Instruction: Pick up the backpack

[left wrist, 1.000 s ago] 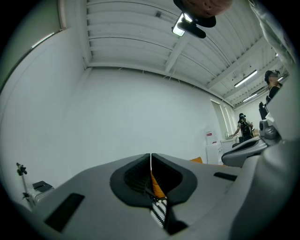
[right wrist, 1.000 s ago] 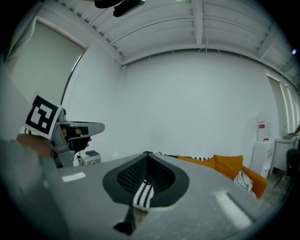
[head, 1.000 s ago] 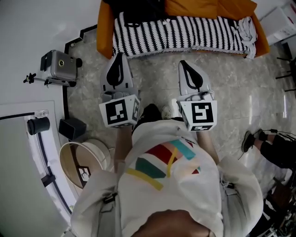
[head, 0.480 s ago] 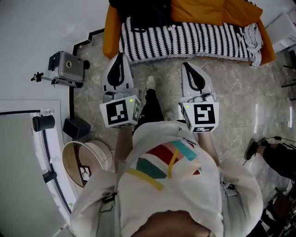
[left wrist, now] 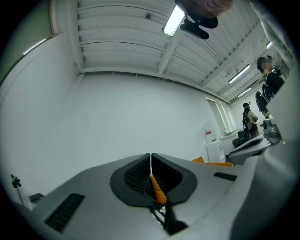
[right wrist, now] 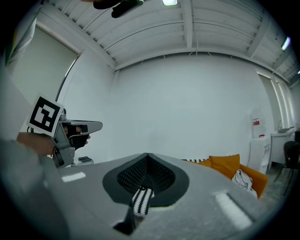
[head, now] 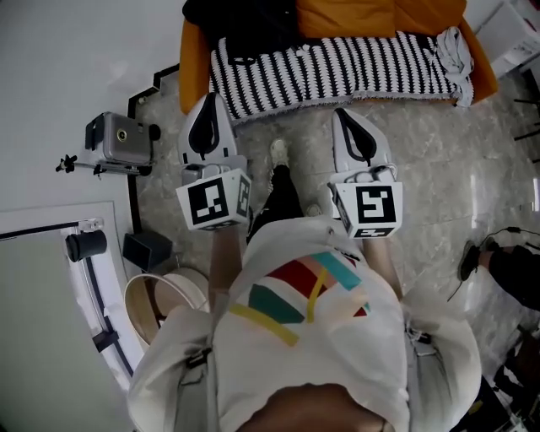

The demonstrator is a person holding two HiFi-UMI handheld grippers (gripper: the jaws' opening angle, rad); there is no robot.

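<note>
Left gripper (head: 211, 101): fingers pressed together with nothing between them; held forward over the floor (head: 439, 160).
Right gripper (head: 342, 115): fingers likewise closed and empty; level with the left one and apart from it.
Backpack (head: 240, 21): dark bulk at the left end of the sofa (head: 190, 72), probably the backpack; its top is cut off by the frame; neither gripper touches it.
Head view only: backpack; striped blanket (head: 337, 63) along the sofa's front edge; camera (head: 118, 139) on a small tripod and round tub (head: 164, 295) on the floor at left; wearer's shoe (head: 278, 152) between the grippers.
Left gripper view only: people (left wrist: 269, 77) standing at far right; strip light (left wrist: 173, 21).
Right gripper view only: left gripper seen side-on at the left edge; orange cushion (right wrist: 225, 165).
Room: pale marbled floor tiles, bare white wall (left wrist: 117, 117), ribbed white ceiling (right wrist: 187, 28).
Cut off: another person's shoe (head: 470, 260) at the floor's right edge.
</note>
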